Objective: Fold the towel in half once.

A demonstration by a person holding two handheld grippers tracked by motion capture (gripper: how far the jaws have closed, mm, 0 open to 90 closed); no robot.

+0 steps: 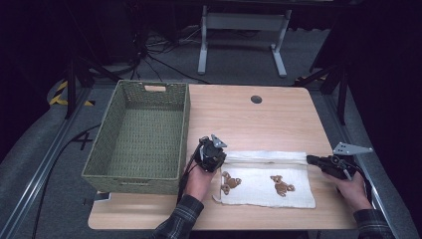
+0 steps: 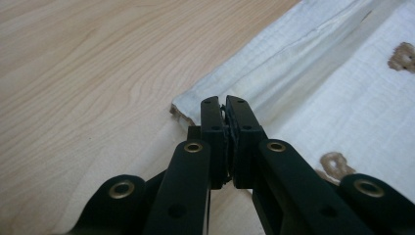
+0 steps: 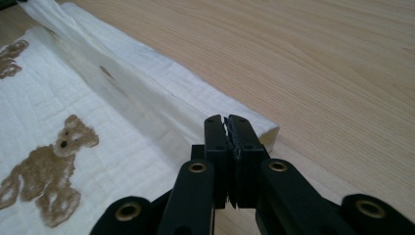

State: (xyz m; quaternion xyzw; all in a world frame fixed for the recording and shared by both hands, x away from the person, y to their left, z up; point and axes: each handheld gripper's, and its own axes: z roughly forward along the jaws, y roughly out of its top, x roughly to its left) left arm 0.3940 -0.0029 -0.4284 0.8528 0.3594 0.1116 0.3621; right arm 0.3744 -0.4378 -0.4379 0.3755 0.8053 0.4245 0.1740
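We've got both tools, left (image 2: 225,105) and right (image 3: 226,122), clenched on the cloth's (image 1: 268,181) far corners, so uneven pulling could skew the fold.

The rectangular pale wooden table (image 1: 278,117) has a smooth, matt, fine-grained top. On it lies a white woven cloth printed with brown teddy bears (image 1: 271,184), soft, matt and faintly crinkled. The olive-green woven basket (image 1: 142,132) at the table's left edge looks rough and ribbed. The left gripper (image 2: 224,105) and right gripper (image 3: 227,122) are matt black plastic with brass-coloured rivets.
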